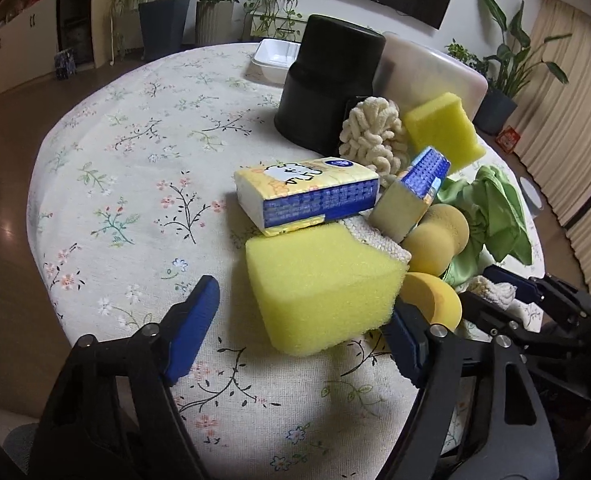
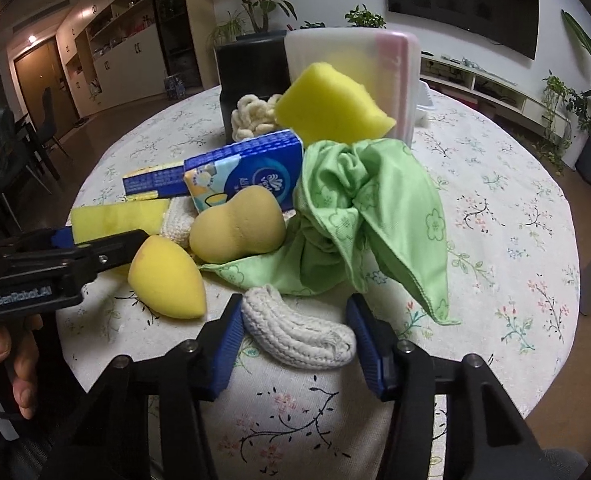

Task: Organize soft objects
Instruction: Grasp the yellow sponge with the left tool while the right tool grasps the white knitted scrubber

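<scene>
Through my left wrist camera, my left claw (image 1: 301,328) is spread wide at the bottom of the frame, its blue pads on either side of a large yellow foam sponge block (image 1: 321,286) lying on the round floral-cloth bench (image 1: 135,168); the right pad sits just beside the block's lower right corner, the left pad is apart from it. Above the block, at frame centre, a yellow-and-blue tissue pack (image 1: 307,196) lies flat, with a second blue tissue pack (image 1: 413,192) tilted to its right. Behind them a cream looped scrubber (image 1: 375,134) leans against a black plastic bin (image 1: 327,84), and a smaller yellow sponge (image 1: 443,130) rests by a translucent plastic box (image 1: 435,72). At right sit a tan gourd-shaped makeup sponge (image 1: 435,240), a yellow egg-shaped sponge (image 1: 435,300) and a crumpled green cloth (image 1: 491,216).

Through my right wrist camera, my right claw (image 2: 293,344) is also spread, flanking a white knitted cloth roll (image 2: 295,332) at lower centre; its left pad lies close against the roll's end, and I cannot tell whether the right one touches. The green cloth (image 2: 367,216) is heaped just above, the gourd-shaped sponge (image 2: 237,228) and egg-shaped sponge (image 2: 167,280) to the left. My left claw enters from the left edge.
</scene>
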Demonstrator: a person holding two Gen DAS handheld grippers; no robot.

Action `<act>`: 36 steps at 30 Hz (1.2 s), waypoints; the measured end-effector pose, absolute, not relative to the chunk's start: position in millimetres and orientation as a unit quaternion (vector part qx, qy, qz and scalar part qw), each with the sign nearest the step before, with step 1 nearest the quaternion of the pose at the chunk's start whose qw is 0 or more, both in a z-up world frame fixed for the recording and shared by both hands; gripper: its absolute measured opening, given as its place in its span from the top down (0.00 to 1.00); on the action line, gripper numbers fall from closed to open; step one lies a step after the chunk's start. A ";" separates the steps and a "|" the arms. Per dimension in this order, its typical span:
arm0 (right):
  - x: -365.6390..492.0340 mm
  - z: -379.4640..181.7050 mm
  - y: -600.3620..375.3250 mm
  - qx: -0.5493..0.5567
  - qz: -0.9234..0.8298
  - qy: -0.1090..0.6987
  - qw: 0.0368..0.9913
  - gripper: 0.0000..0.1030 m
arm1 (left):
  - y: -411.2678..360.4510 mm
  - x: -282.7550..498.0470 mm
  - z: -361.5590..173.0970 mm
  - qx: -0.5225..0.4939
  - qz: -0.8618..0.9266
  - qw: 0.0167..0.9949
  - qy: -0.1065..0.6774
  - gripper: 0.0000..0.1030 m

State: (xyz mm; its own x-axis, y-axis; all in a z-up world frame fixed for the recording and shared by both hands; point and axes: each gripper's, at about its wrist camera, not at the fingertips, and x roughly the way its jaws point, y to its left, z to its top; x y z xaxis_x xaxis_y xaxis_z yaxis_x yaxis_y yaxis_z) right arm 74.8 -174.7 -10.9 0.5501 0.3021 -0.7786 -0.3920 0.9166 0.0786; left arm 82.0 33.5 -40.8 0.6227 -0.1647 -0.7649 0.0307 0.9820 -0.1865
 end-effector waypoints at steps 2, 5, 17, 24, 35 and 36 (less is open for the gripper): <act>73.6 -10.8 -176.8 -0.049 0.200 0.430 0.879 0.48 | 28.9 81.0 -40.0 -0.070 -0.059 0.898 0.431 0.44; 71.0 -10.6 -178.8 -0.046 0.202 0.426 0.880 0.48 | 26.7 80.8 -39.8 -0.068 -0.060 0.898 0.432 0.47; 65.8 -8.6 -181.4 -0.042 0.209 0.424 0.880 0.49 | 27.3 77.7 -35.1 -0.063 -0.047 0.899 0.430 0.54; 58.2 -0.1 -179.2 -0.043 0.215 0.416 0.882 0.49 | 27.2 72.9 -28.0 -0.057 -0.040 0.903 0.424 0.57; 51.8 11.3 -181.0 -0.042 0.215 0.405 0.888 0.49 | 25.3 65.4 -19.0 -0.051 -0.038 0.907 0.416 0.58; 51.4 11.8 -181.1 -0.042 0.215 0.405 0.888 0.49 | 25.4 65.3 -18.8 -0.051 -0.037 0.908 0.415 0.58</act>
State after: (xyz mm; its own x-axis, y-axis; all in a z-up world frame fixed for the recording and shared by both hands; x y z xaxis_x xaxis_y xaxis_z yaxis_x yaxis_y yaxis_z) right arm 51.4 -181.1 11.8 0.5800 0.3473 -0.7369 -0.4152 0.9043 0.0994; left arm 65.3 25.4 -18.8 0.6528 -0.1090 -0.7496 0.0249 0.9921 -0.1226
